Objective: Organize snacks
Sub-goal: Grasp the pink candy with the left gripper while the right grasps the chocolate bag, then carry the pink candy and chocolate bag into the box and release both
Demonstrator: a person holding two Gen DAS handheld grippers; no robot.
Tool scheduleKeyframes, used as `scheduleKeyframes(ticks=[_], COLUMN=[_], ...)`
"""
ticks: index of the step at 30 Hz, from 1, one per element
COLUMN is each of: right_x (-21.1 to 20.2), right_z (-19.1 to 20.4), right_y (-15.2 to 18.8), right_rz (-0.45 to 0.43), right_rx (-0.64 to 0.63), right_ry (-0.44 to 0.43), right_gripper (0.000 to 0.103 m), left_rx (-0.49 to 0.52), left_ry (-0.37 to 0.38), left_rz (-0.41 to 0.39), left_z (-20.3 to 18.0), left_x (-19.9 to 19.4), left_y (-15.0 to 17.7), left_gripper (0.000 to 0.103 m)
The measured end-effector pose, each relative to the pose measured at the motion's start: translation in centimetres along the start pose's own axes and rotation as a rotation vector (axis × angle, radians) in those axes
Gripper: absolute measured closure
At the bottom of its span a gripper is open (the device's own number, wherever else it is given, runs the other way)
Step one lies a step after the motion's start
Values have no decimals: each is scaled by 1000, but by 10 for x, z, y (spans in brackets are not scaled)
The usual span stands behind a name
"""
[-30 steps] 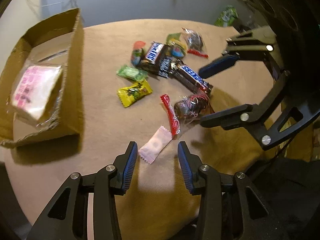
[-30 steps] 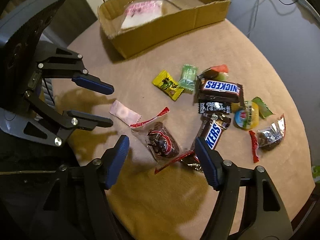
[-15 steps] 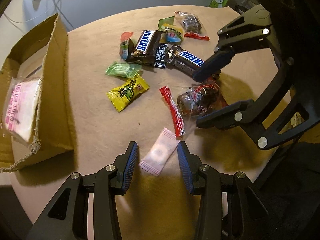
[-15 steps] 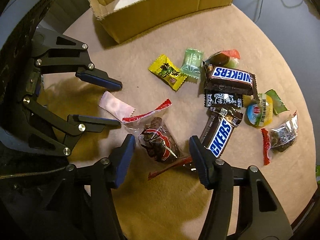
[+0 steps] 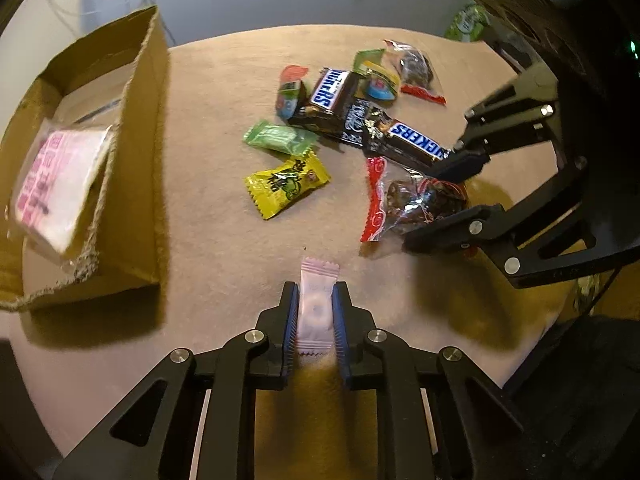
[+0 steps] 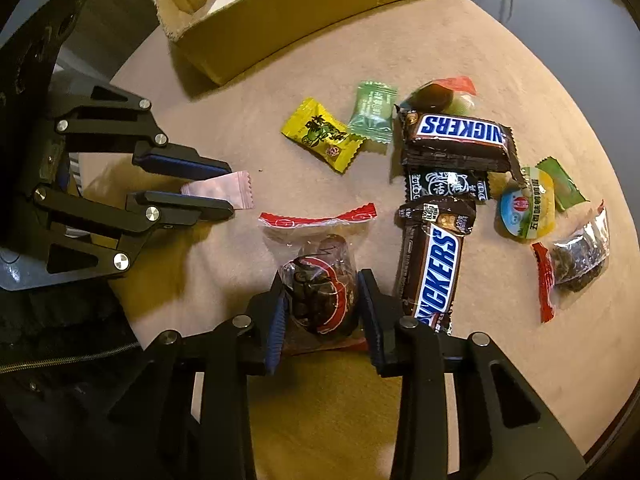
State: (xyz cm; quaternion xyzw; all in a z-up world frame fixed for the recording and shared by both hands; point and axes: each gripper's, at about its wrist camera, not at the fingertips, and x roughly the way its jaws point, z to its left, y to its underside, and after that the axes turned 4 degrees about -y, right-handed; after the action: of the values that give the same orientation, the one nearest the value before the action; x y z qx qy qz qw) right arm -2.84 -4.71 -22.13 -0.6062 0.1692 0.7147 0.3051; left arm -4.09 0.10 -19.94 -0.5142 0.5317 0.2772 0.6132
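Both tongs had just been closing, and each now pinched a snack: the left gripper (image 5: 316, 312) was pressed on the pink wrapped candy (image 5: 316, 304), and the right gripper (image 6: 322, 312) was clamped on the clear packet of dark dried fruit (image 6: 320, 284) with the red seal. That shift from spread jaws to 2 grips suggested the pickup was done and a carry could follow, though both snacks appeared to lie on the tan table (image 5: 224, 232). Largest of what remained, the cardboard box (image 5: 140, 140) stood to the left of the left tongs, a pink-printed bag (image 5: 56, 184) inside it, and was probably where the snacks belong. Ahead of both tongs lay the loose pile: 2 Snickers bars, one (image 6: 436, 272) just beside the right tongs and one (image 6: 460, 140) farther off, then the yellow candy (image 5: 286, 186) and the green candy (image 5: 278, 140).
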Motion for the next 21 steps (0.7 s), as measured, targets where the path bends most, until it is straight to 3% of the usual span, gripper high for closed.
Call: scheduleKeyframes(ticks=[8, 11, 15, 21], right_x=[-19, -23, -25, -28], right_z=[-18, -21, -19, -19], right_y=[2, 1, 1, 1], right_rz=[-33, -35, -28, -24], right_rx=[38, 43, 50, 48], right_ry=[-20, -19, -23, -26], right_gripper=[69, 69, 69, 69], left_rx=[-85, -42, -41, 47], left_ry=[20, 6, -20, -125], left_rz=[-19, -14, 2, -12], left_z=[23, 17, 14, -1], left_x=[-17, -18, -12, -8], left_y=[15, 15, 13, 14], left_gripper=[94, 94, 85, 80])
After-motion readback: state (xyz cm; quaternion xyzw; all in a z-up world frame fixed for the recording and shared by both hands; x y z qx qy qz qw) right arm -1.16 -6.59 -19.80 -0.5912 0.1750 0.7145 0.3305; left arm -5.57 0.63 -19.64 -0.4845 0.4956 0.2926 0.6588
